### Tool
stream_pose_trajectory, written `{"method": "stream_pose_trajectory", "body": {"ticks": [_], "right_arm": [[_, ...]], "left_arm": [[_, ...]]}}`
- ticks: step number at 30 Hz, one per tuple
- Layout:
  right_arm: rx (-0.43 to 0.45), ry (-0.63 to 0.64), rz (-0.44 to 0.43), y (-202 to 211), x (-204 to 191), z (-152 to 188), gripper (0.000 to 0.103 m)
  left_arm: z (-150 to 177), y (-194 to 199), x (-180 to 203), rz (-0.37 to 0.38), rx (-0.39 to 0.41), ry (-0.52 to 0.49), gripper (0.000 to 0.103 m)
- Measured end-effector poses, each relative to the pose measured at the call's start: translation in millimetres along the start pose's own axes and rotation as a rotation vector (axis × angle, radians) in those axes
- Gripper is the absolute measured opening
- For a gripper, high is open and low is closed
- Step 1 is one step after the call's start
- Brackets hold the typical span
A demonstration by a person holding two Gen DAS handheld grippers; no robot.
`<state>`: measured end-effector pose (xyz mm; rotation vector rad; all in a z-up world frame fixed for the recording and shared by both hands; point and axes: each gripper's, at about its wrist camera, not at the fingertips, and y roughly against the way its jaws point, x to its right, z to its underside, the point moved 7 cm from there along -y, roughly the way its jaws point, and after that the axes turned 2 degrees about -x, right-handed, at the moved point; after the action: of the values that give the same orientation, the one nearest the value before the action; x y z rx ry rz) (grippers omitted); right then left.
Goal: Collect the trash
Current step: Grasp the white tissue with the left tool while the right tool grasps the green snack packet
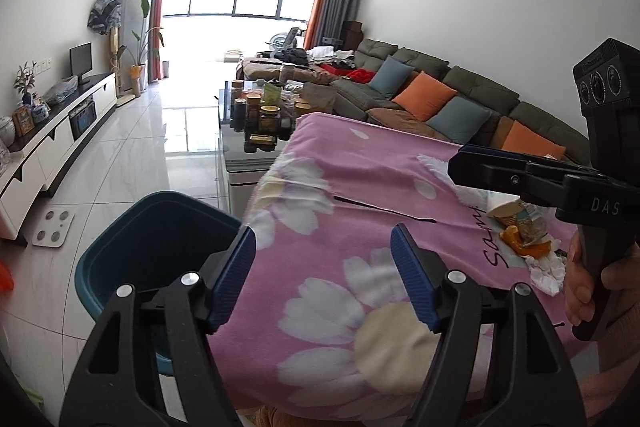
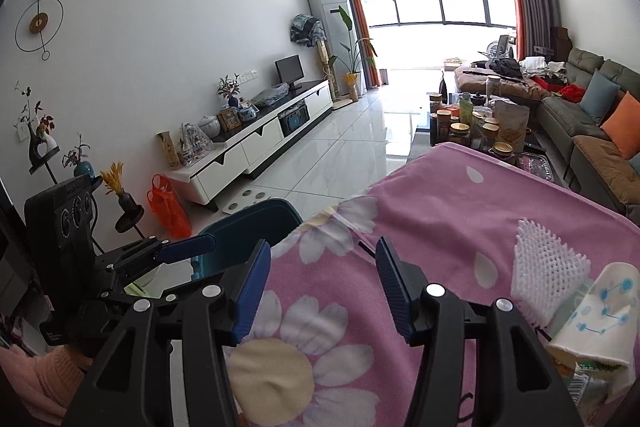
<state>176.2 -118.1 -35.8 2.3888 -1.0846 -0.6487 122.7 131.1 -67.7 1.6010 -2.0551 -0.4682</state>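
A pink blanket (image 1: 360,227) printed with big white daisies covers the counter, and it lies mostly bare across the middle. Off the counter's left edge, down on the pale tiled floor (image 1: 132,155), sits the teal bin (image 1: 160,239), mouth up. The trash pile (image 1: 528,235) lies toward the right edge: a crumpled paper cup, orange peel and a wad of white tissue, touching one another. In the right wrist view, more scraps at that edge: a white foam net sleeve (image 2: 548,267) leaning against a white wrapper with blue dots (image 2: 600,311).

The left claw (image 1: 323,279) hangs over the counter's left edge with its blue pads spread wide and nothing between them. The right claw (image 2: 320,291) is over the blanket, parted about halfway, also empty. No earlier picture to compare.

Beyond the far edge a glass coffee table (image 1: 240,143) crowded with jars, a long grey sofa (image 1: 460,91) with orange and blue cushions along the right wall, a white TV cabinet (image 2: 256,143) on the left, bright window at the back.

The lowest scraps at the right edge are cut off by the lens rim; possibly a green packet, hard to say. A hand (image 1: 580,287) grips the right handle.
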Motion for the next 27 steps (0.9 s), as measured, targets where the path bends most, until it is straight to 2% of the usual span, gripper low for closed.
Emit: {"method": "stream_pose_trajectory", "body": {"ticks": [9, 15, 21, 27], "right_arm": [[0.084, -0.142, 0.2, 83.8, 82.5, 38.3, 0.053], [0.091, -0.254, 0.326, 122.0, 134.2, 74.9, 0.053], [0.045, -0.32, 0.367, 129.6, 158.0, 113.2, 0.053], [-0.006, -0.359, 0.361, 132.8, 163.0, 150.1, 0.053]], "left_arm": [[19.4, -28.0, 118.4, 0.231, -0.085, -0.128, 0.069], [42.3, -39.8, 184.6, 0.367, -0.148, -0.21, 0.07], [62.3, -52.4, 231.3, 0.453, -0.212, -0.277, 0.071], [81.6, -64.9, 258.8, 0.481, -0.281, -0.326, 0.071]]}}
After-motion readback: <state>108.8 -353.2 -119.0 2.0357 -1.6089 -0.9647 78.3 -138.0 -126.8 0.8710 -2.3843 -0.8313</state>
